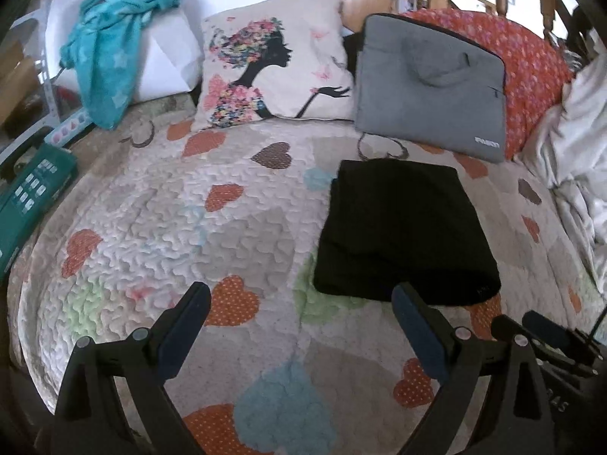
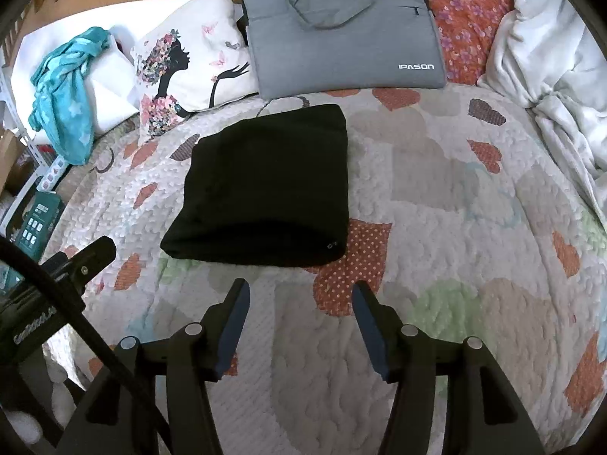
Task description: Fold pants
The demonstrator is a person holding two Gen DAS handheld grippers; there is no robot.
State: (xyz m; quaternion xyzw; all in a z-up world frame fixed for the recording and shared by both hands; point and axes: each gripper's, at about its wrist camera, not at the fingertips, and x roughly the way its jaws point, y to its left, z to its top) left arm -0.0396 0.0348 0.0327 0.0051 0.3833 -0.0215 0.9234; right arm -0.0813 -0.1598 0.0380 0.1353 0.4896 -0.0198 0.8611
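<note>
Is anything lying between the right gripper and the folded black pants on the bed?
Nothing visible. Only bare quilt lies between the right gripper and the near edge of the folded black pants. Its jaws are open and empty. The grey laptop bag sits beyond the pants.

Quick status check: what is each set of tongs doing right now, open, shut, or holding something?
Left tongs: open, empty, above the heart-patterned quilt.
Right tongs: open, empty, just short of the folded black pants.

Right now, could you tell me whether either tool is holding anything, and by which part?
Nothing is held: the left tool and right tool are open above the quilt, short of the folded black pants.
</note>
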